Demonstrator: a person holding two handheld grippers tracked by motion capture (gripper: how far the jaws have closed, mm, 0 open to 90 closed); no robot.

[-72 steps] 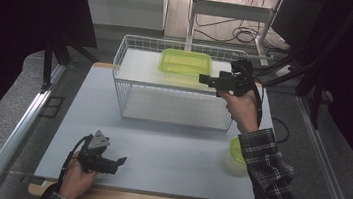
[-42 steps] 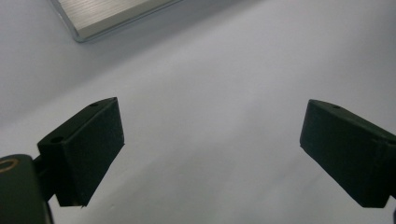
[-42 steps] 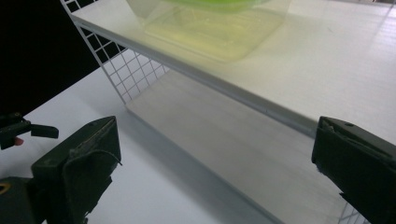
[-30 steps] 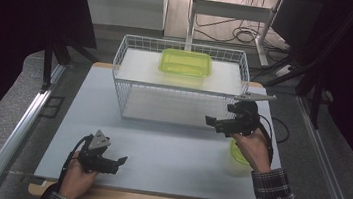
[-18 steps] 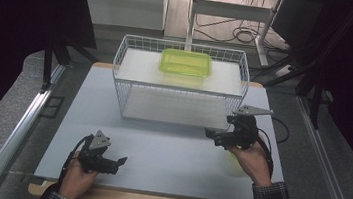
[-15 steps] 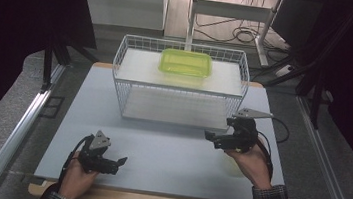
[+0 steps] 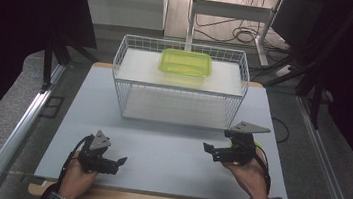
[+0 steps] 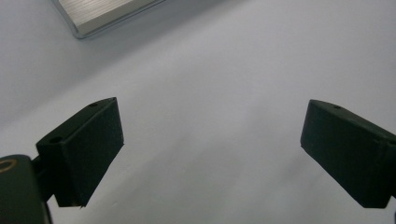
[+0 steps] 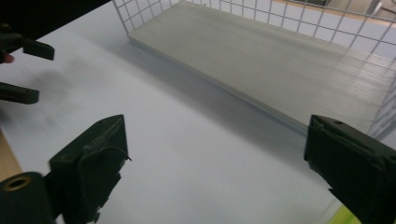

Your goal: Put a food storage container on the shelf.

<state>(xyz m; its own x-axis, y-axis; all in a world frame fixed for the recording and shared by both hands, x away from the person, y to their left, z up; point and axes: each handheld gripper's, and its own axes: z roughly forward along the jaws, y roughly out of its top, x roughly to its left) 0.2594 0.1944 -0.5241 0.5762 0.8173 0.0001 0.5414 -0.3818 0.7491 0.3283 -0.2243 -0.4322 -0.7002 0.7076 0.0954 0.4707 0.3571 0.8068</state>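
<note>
Yellow-green plastic, just a sliver (image 9: pixel 343 215), peeks out at 5 o'clock in the right gripper view, touching or just under the right tool's (image 7: pixel 208 152) outer jaw. Too little shows to tell its shape. The jaws stand spread and have just been closing slightly, with nothing between them but bare tabletop (image 7: pixel 167 159).

To grasp that piece well, I judge the tool should first swing toward it so its edge sits squarely between the pads. Glossy thin plastic will likely skid on the smooth matte grey surface if nudged.

At 12 o'clock stands a white wire basket (image 7: pixel 176 87) with a flat pale board as its floor. A translucent green rounded-rectangle container (image 7: pixel 186 62) rests on its upper shelf. The left tool (image 7: pixel 119 165) lies at 7 o'clock, jaws spread and empty.
</note>
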